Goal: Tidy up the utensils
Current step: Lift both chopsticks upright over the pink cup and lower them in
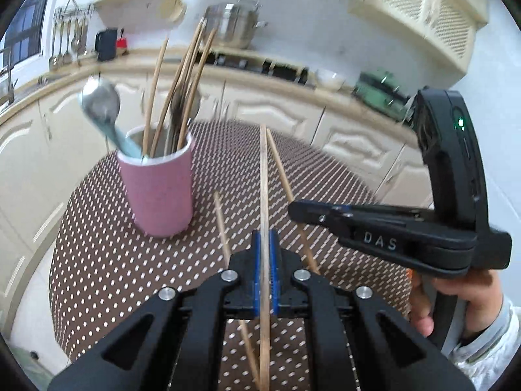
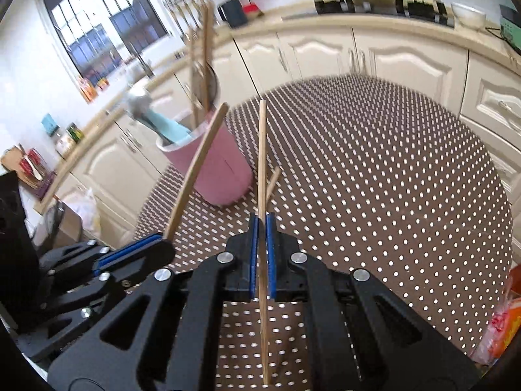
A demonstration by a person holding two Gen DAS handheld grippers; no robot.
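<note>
My left gripper (image 1: 265, 239) is shut on a wooden chopstick (image 1: 263, 176) that runs straight up between its blue pads. My right gripper (image 2: 262, 226) is shut on a second chopstick (image 2: 262, 156) in the same way. Each gripper shows in the other's view: the right gripper (image 1: 294, 210) from the side, the left gripper (image 2: 161, 244) with its chopstick (image 2: 198, 166) tilted toward the cup. A pink cup (image 1: 159, 192) (image 2: 224, 169) stands on the table, holding several chopsticks and a spoon (image 1: 101, 104) with a light blue handle. One loose chopstick (image 1: 221, 221) (image 2: 273, 179) lies on the cloth between the grippers and the cup.
The round table carries a brown cloth with white dots (image 1: 325, 179) (image 2: 390, 179). Cream cabinets and a counter curve behind it, with a steel pot (image 1: 234, 24) and a green appliance (image 1: 381, 89). A person's hand (image 1: 462, 296) holds the right gripper. An orange packet (image 2: 508, 319) sits at the right edge.
</note>
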